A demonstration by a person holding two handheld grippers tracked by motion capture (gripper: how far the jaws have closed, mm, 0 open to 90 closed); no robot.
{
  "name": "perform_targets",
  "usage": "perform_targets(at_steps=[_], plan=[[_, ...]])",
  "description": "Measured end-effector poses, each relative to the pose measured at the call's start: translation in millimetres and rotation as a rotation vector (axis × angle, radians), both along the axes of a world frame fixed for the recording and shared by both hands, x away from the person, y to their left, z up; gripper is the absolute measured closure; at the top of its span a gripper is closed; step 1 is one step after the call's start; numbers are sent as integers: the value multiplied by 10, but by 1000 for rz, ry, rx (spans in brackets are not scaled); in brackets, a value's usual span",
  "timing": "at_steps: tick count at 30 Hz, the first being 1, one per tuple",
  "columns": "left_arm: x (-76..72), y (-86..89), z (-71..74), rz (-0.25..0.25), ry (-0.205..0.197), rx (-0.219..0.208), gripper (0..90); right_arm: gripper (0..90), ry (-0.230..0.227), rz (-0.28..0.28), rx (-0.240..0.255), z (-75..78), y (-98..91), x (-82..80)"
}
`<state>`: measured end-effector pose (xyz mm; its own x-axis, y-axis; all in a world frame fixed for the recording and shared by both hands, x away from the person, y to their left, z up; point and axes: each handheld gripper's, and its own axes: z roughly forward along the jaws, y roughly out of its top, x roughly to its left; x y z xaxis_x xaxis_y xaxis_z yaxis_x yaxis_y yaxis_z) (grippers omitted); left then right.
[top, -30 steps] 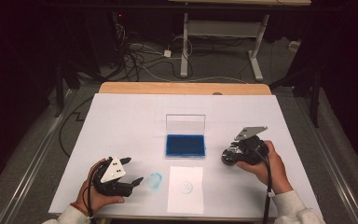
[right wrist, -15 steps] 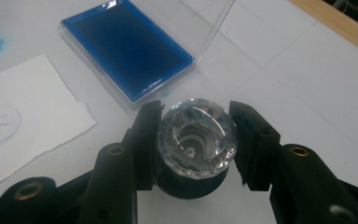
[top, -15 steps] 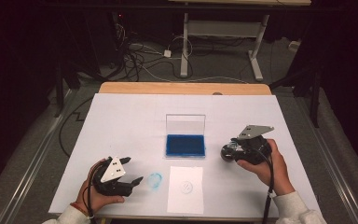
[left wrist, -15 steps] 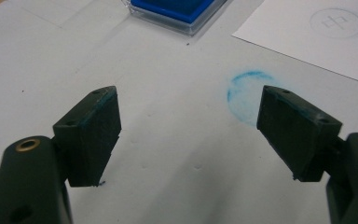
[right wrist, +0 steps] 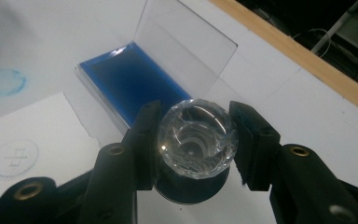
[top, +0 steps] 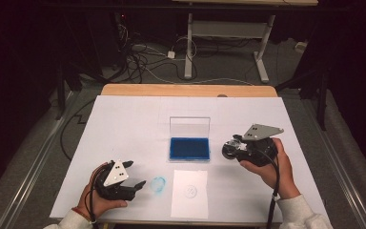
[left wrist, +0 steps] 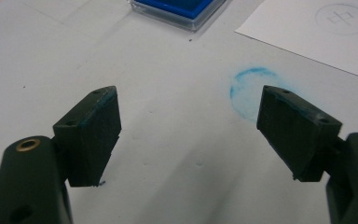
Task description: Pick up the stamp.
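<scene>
A round stamp with a clear faceted handle (right wrist: 198,137) sits between the jaws of my right gripper (right wrist: 196,140), which is shut on it. In the high view that gripper (top: 228,149) hangs just right of the blue ink pad (top: 189,148), above the table. The pad's clear lid (top: 189,126) stands open at its far side. My left gripper (top: 134,173) rests low at the front left, open and holding nothing (left wrist: 189,126). A blue ring-shaped ink smear (top: 158,183) lies just beyond its fingertips. A white paper sheet (top: 189,193) with a faint printed circle lies in front of the pad.
A white cover (top: 124,124) spans the table, with a wooden edge (top: 186,89) at the far side. Beyond it are a dark floor with cables (top: 143,57) and a desk frame (top: 224,33). Wide bare white surface lies at the far left and right.
My right gripper has lifted a little with the stamp held in it. The left gripper has stayed where it was.
</scene>
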<state>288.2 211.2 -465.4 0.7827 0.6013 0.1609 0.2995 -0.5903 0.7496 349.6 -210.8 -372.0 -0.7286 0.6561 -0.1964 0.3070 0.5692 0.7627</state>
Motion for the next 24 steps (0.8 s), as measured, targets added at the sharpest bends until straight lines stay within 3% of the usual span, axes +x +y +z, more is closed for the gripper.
perform_targets(at_steps=[4, 12, 24], plan=[[-3, 8, -9, 1, 7, 0, 210, 568, -41, 3, 31, 69, 45, -20], [10, 8, -10, 1, 5, -9, 210, 568, -75, 22, 71, 115, 143, -31], [36, 26, -22, 3, 3, -7, 210, 568, -96, 61, 112, 123, 254, -91]])
